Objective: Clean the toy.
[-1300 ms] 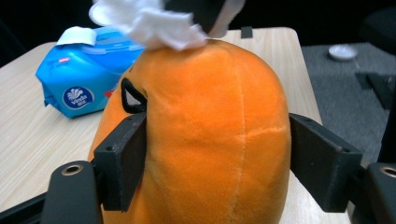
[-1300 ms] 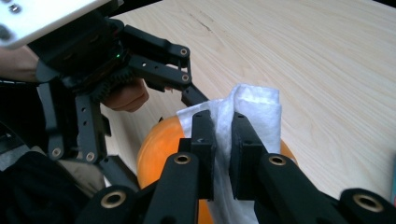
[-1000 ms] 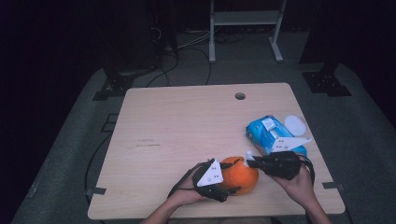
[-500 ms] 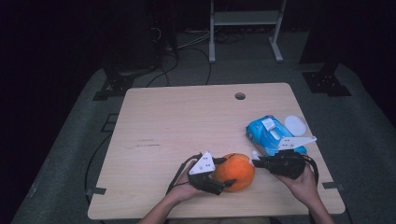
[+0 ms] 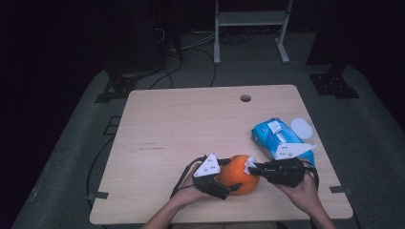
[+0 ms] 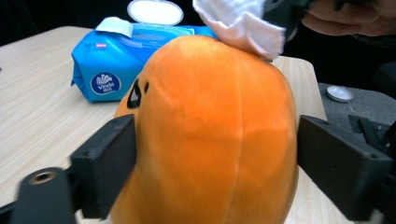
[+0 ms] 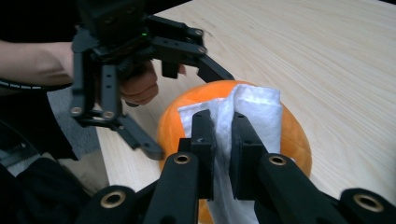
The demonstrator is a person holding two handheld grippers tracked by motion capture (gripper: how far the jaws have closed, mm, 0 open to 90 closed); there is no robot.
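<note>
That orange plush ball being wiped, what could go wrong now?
1. The left gripper has just been opening its jaws; in its own view a gap shows on the right side of the orange plush ball, so the ball might roll while being rubbed.
2. The right gripper pinches the white wipe by a narrow fold; it might slip out.
3. The open wipe pack lies close by and could get bumped.

Round orange plush toy (image 6: pixel 215 135) runs off the bottom edge in the left gripper view — its underside can't be seen. White folded wipe (image 7: pixel 243 116) is cut off at the bottom of the right gripper view, its middle hidden between the jaws. Blue wet-wipe pack (image 6: pixel 116 60) — right part hidden behind the toy; small print unreadable.
</note>
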